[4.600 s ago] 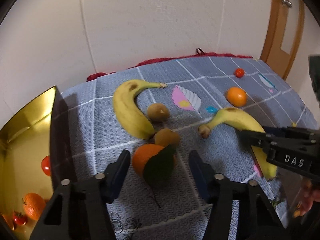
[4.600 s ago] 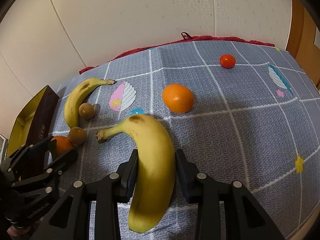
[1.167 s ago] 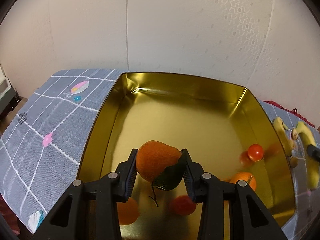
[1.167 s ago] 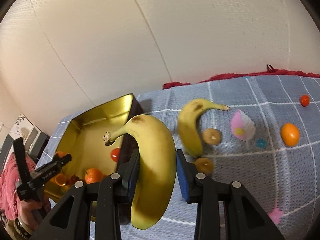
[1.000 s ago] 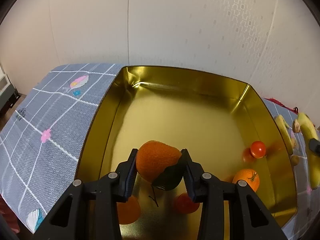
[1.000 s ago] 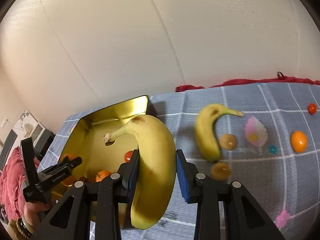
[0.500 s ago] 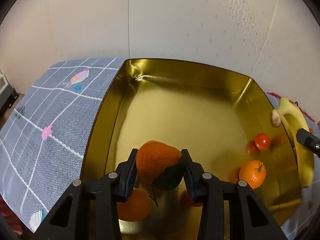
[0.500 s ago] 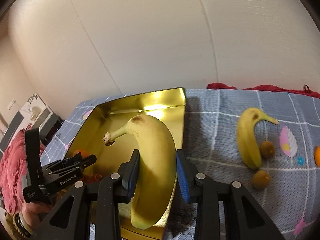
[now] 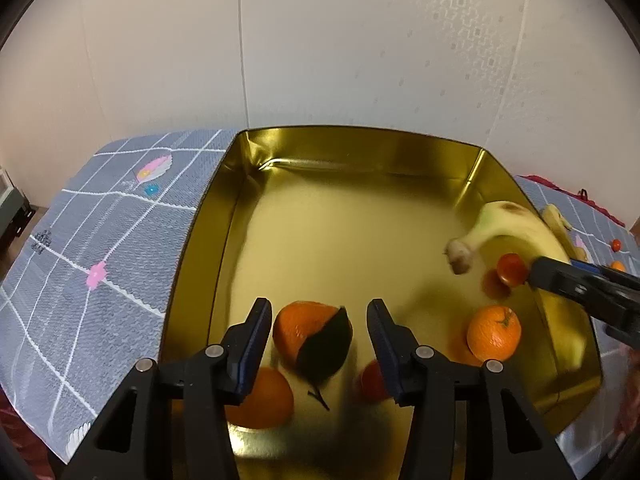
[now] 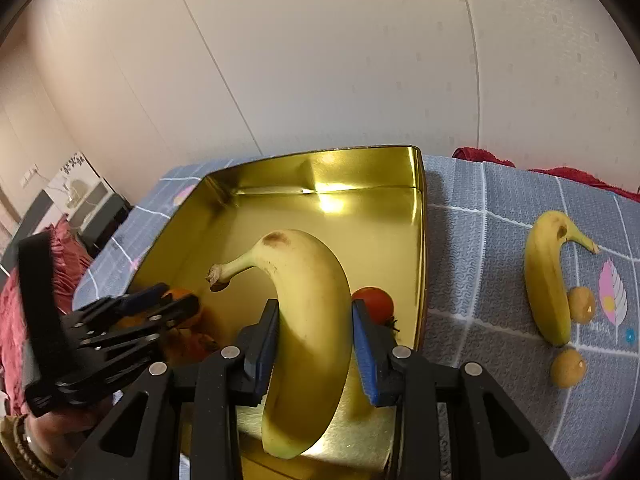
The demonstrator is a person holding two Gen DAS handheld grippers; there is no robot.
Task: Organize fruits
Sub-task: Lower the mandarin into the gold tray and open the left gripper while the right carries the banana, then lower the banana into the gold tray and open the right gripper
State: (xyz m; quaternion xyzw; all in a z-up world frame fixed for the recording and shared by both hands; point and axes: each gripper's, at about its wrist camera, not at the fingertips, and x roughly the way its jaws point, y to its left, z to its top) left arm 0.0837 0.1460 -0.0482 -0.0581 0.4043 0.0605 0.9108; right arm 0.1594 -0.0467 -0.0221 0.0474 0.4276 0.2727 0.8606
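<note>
Left wrist view: left gripper (image 9: pixel 316 336) spread, releasing leafy orange tangerine (image 9: pixel 310 336) into gold metal tin (image 9: pixel 360 148); right gripper (image 10: pixel 314 342) pinching yellow banana (image 10: pixel 308 320) (several fruits remaining outside).

The far half of the gold tin (image 9: pixel 352 216) has a bare floor, open from above. The near part is crowded: oranges (image 9: pixel 494 332), a tomato (image 9: pixel 510 269), and the leafed orange (image 9: pixel 312 336) between the left gripper's (image 9: pixel 318 332) jaws. The right gripper (image 10: pixel 314 340) with its banana (image 10: pixel 308 320) blocks the tin's right side.
</note>
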